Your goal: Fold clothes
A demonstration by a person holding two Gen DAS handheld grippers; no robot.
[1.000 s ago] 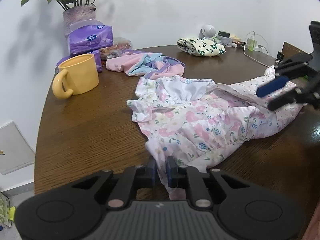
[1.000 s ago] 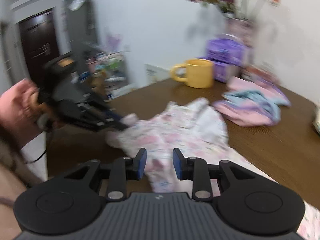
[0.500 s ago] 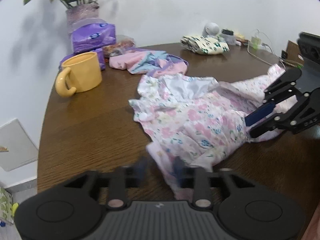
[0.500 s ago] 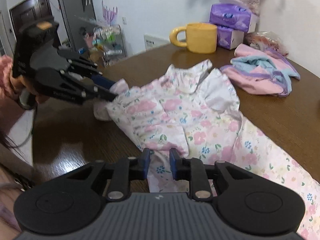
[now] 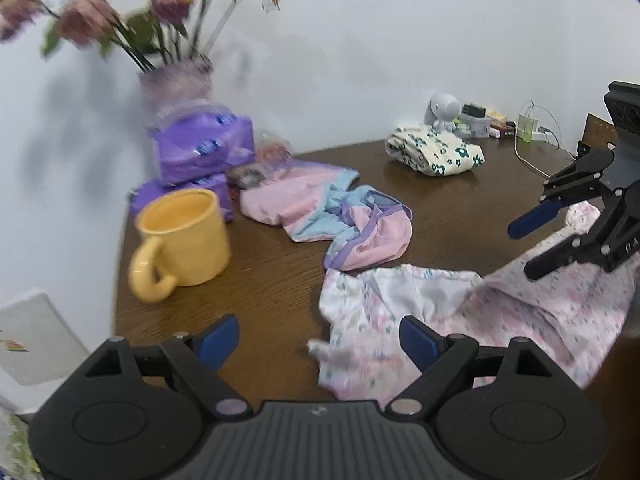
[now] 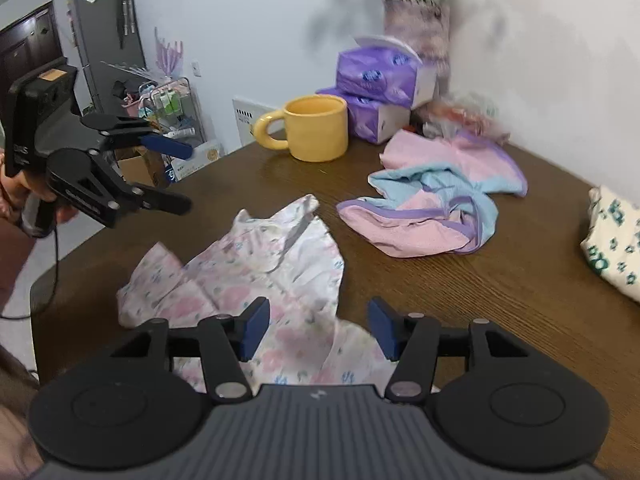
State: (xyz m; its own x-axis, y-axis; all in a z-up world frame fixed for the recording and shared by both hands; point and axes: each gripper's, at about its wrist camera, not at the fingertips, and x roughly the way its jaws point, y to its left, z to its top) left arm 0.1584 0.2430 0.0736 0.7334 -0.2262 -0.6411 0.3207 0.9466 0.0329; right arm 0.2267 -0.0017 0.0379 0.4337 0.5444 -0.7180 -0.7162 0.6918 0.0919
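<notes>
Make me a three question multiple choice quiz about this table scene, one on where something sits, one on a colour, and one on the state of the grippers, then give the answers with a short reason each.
1. Where is the mug relative to the purple tissue packs?
A. In front of them on the table
B. Standing on top of them
C. On the floor under the table

2. What colour is the mug?
A. Green
B. Yellow
C. White

3. What state are the left gripper and right gripper in?
A. Both shut on the floral garment
B. Only the left is shut on it
C. Both open, holding nothing

Answers:
1. A, the mug stands on the wooden table just in front of the stacked packs.
2. B, its body and handle are yellow in both views.
3. C, each pair of blue pads is spread wide, and the floral garment lies loose on the table.
</notes>
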